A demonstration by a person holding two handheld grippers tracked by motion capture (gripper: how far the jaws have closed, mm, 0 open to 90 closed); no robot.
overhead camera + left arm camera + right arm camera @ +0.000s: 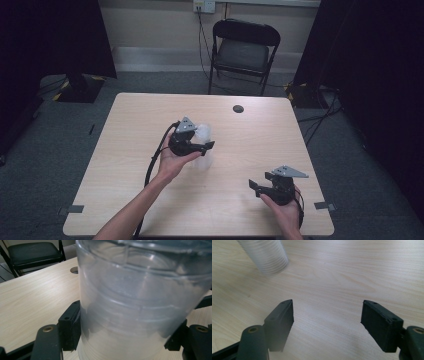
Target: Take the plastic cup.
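L gripper (200, 148), mid-table (150, 115): jaws half closed round a stack of clear plastic cups (140, 300). In the L gripper view the stack sits right btwn the two black pads (71, 326), one pad tight to each side wall, low on the stack near its base. Looks like a pinch, pads pressing the wall. Stack stands upright, base seems on or just off the wood; can't tell which.

R gripper (262, 186), near the front R edge of the table: jaws spread wide, nothing btwn them, just bare wood. In the R gripper view the stack (265, 255) is well ahead of the jaws & off to the left pad's side, well apart from both pads.

Step in hand, as I read it: L has taken hold of the stack; R waiting, ready to pull a cup off.

Next move prob needs: L to keep a firm but not crushing squeeze (thin plastic, will flex), R to come across level to the top rim of the stack, pads either side of the outermost cup only, then draw it off straight along the stack's axis.
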